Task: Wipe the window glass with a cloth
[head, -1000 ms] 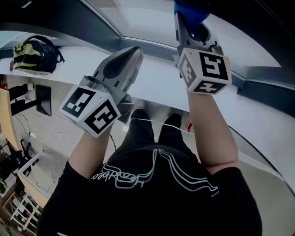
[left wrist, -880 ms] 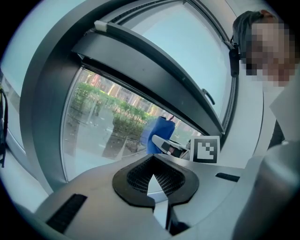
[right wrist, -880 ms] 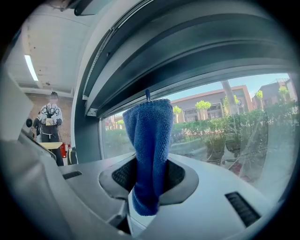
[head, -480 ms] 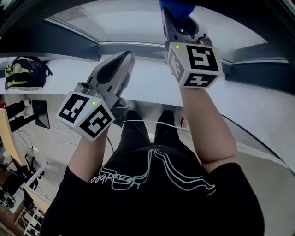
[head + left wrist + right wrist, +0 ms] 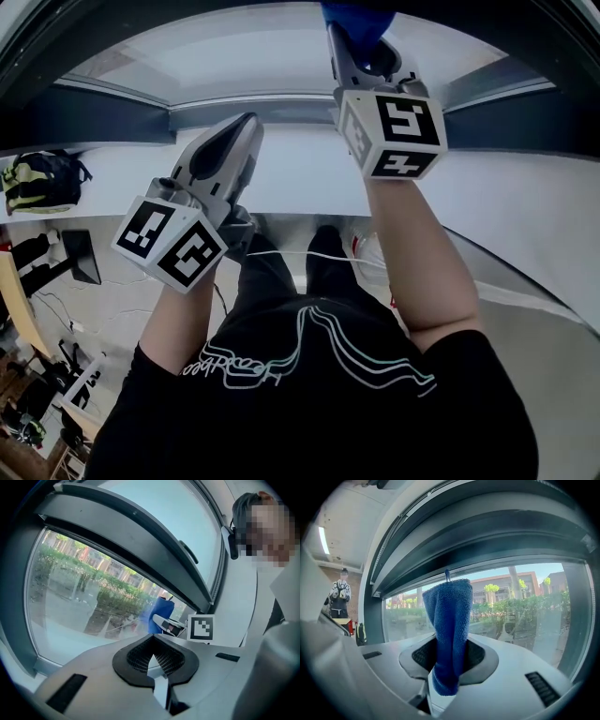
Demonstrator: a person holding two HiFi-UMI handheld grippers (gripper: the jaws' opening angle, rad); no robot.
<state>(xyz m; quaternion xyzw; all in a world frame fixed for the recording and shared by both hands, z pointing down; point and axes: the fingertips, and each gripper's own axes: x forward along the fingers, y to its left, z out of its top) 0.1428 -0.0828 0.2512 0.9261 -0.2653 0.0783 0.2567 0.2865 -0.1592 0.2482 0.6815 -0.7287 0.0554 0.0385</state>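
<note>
Though empty, left claw closed; right claw tight on blue cloth.

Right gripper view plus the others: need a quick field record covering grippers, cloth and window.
left gripper: shut, nothing between the fingers
right gripper: shut on cloth, higher than the left one
cloth: blue, bunched, sticking up out of the fingers
window glass: ahead of both grippers, bushes outside
cloth touching glass: cannot tell

Head camera downward; other two share window glass.
</note>
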